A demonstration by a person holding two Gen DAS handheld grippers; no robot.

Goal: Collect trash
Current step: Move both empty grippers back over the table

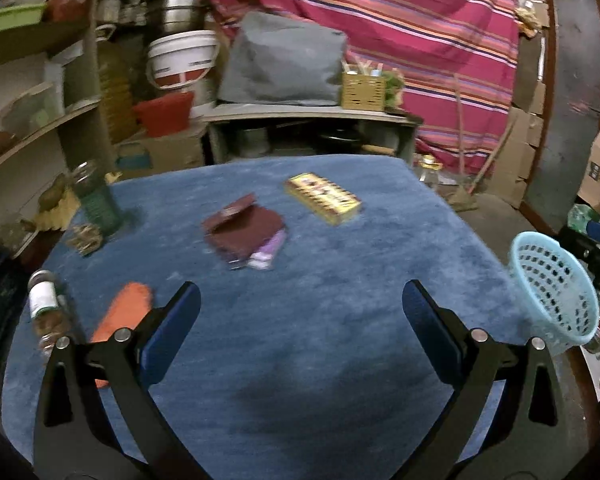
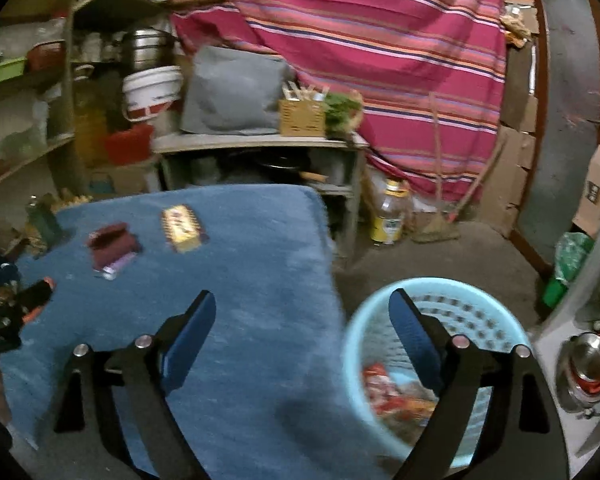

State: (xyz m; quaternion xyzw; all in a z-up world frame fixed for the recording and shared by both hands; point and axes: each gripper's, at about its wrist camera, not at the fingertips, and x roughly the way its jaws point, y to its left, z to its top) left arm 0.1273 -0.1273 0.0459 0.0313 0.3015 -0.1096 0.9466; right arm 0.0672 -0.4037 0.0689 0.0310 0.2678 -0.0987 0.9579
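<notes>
Both claws stand apart and empty: the left claw (image 1: pixel 300 312) over the blue counter (image 1: pixel 320 360), the right claw (image 2: pixel 302 320) above its edge. The light blue basket (image 2: pixel 356 344) holding red wrappers (image 2: pixel 380 384) sits just under the right claw's right finger; a yellow box (image 1: pixel 322 198) and maroon pouch (image 1: pixel 242 228) lie ahead of the left claw.

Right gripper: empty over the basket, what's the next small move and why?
Probably swing the right gripper, jaws open and empty, back over the blue table toward the yellow box. The light blue basket already holds wrappers, and the box is the nearest piece on its side.
</notes>
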